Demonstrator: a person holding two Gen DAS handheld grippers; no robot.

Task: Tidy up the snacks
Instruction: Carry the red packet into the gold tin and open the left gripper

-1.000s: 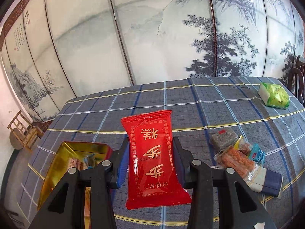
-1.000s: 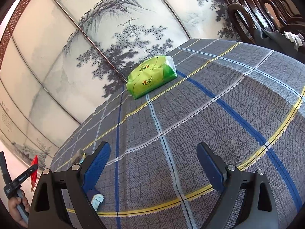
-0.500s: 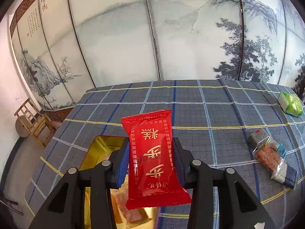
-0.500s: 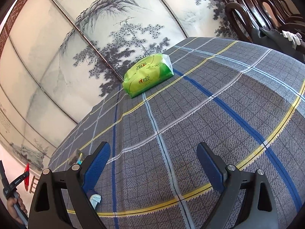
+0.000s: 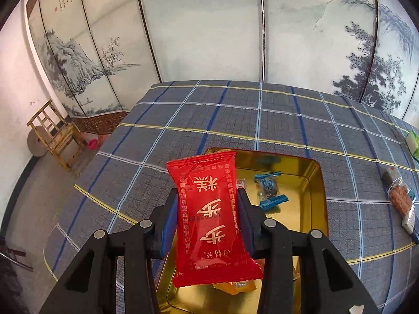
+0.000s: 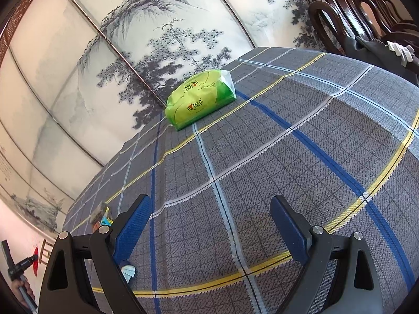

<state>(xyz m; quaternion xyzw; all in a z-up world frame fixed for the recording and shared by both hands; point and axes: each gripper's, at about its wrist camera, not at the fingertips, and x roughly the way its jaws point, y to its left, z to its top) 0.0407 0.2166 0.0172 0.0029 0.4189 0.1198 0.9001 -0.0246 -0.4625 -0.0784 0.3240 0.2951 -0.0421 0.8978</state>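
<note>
My left gripper [image 5: 208, 201] is shut on a red snack packet [image 5: 209, 219] with gold characters and holds it upright above the near left part of a gold tin tray [image 5: 318, 183]. The tray holds a blue-wrapped candy [image 5: 268, 187] and an orange wrapper [image 5: 235, 286] under the packet. Several loose snacks [image 5: 400, 198] lie on the plaid tablecloth to the right. My right gripper [image 6: 209, 214] is open and empty, low over the cloth; the red packet shows tiny at its far left [image 6: 35, 260].
A green tissue pack [image 6: 201, 99] lies at the far side of the table. A small heap of snacks [image 6: 102, 216] sits left of the right gripper. Dark chairs [image 6: 366, 23] stand beyond the table's right edge. A wooden chair [image 5: 55, 133] stands on the floor at left.
My left gripper has swung left with the red packet, so the gold tray now lies under and ahead of it and the loose snacks have slid to the right. The right gripper has barely moved.
</note>
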